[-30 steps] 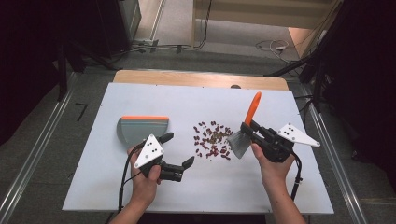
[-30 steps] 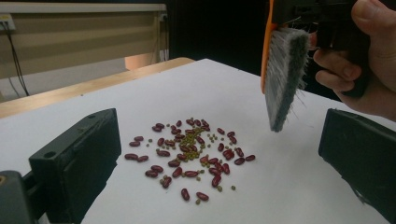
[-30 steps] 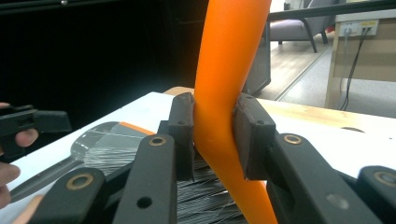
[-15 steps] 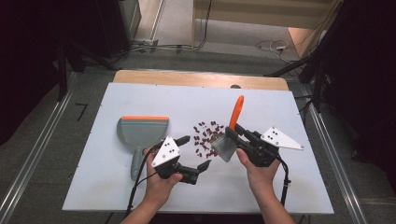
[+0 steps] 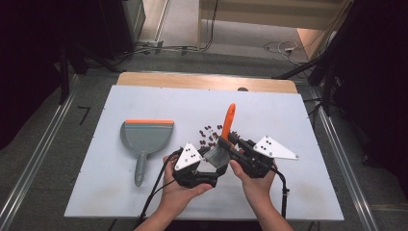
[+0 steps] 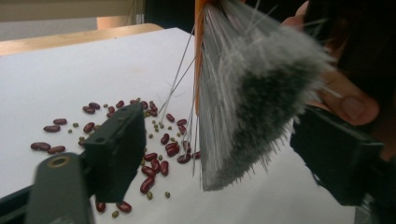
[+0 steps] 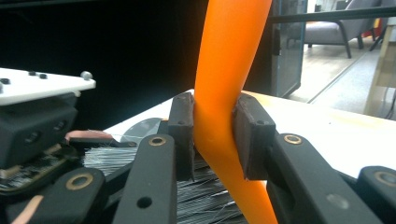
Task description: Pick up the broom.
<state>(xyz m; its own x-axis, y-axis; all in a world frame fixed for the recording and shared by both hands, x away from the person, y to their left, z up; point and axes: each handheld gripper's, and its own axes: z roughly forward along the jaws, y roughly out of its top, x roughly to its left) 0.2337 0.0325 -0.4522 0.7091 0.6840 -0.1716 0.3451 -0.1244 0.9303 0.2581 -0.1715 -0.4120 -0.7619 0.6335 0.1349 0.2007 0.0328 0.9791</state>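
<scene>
Right gripper [image 7: 212,135] clenched on orange plastic handle of grey-bristled hand brush [image 5: 224,137], held above scattered red beans [image 6: 154,156]. Left gripper [image 6: 224,149] jaws just closing around bristles, not yet pressing. Step: regrasping brush. Next: sweep beans toward grey dustpan with orange lip [image 5: 144,137] at left.

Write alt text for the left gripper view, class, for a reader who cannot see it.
A grey-bristled brush with an orange handle hangs between the left gripper's two black jaws, which have just been closing and do not yet press it. Behind and below, red beans and smaller green ones lie scattered on the white table. A hand's fingers show at right.
</scene>
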